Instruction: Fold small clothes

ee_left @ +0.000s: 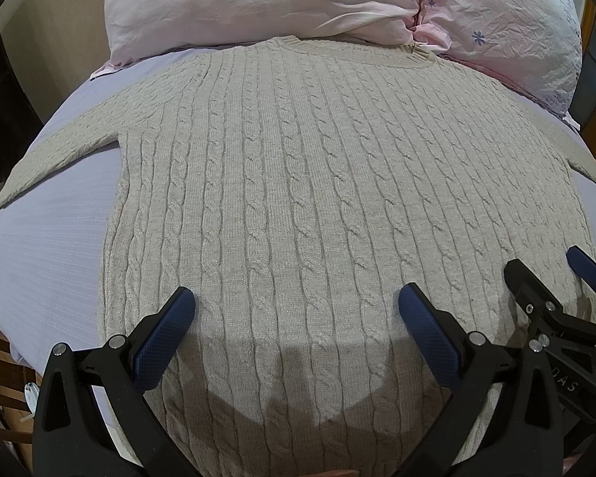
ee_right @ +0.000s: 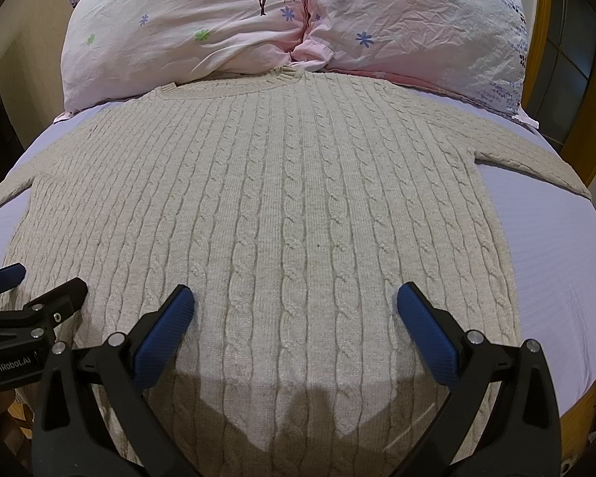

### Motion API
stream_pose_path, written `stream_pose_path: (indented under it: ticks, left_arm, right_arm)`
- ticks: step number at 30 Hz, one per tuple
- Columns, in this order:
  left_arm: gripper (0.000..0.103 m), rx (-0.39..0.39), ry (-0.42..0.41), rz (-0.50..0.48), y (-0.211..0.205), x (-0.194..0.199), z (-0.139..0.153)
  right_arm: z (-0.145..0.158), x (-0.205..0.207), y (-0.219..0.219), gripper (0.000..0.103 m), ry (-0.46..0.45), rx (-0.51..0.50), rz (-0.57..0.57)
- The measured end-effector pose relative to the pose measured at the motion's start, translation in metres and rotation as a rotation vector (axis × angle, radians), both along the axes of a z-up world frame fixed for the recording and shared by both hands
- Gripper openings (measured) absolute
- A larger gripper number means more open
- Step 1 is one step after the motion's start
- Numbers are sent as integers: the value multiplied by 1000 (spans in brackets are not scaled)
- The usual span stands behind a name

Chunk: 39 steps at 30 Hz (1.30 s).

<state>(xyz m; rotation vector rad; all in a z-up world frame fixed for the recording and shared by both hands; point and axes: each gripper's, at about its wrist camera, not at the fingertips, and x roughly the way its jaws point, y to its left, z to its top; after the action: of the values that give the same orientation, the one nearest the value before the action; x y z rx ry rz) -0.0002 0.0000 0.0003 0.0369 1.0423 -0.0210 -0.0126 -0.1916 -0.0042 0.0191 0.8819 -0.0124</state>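
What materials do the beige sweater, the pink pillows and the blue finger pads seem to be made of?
Sweater: knitted yarn, likely wool or acrylic; raised cable braids and ribbed collar show, matte surface.
Pillows: thin woven fabric, probably cotton; fine creases, printed flowers and a tree.
Finger pads: seemingly rubber or soft plastic; dotted grip texture, dull blue. Both grippers, left and right, stand open above the sweater.

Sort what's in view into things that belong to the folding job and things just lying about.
Part of the job:
- beige cable-knit sweater, spread flat, sleeves out
- left gripper, open above the hem
- right gripper, open above the hem

Just there:
- two pink floral pillows
- lavender bedsheet
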Motion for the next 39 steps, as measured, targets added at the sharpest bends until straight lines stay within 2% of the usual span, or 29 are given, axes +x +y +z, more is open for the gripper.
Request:
stream_pose_path:
  ticks: [15,19,26,28,29,32,36,38,39]
  left_arm:
    - [102,1,0,-1,0,1,0]
    - [102,1,3,-2,-1,2,1]
    - [102,2,2,-5,0,2,1]
    - [102,3,-4,-8,-1,1,1]
    - [102,3,-9,-12,-1,0,1]
    - [102,3,-30,-36,-1,-4,1]
    - [102,-18,-65,-67,6,-5,4]
    - [102,-20,-113,-53,14,-4,10]
    - [102,-14,-159,-35,21,-2,15]
  right_arm:
    - [-1,0,1,101,0,0,0]
    - [-9,-1,2,101,5,-3,6]
    - [-10,6,-2,101,29,5,74]
    - [-7,4,-11,101,20,49,116]
    - [-1,5,-28,101,8,121,112]
    - [19,12,-90,101,-54,224,-27]
    - [39,20,-232,100,-141,363,-393]
    - [39,22,-297,85,-155,414,-553]
    - [34,22,-336,80,-149,458,-654]
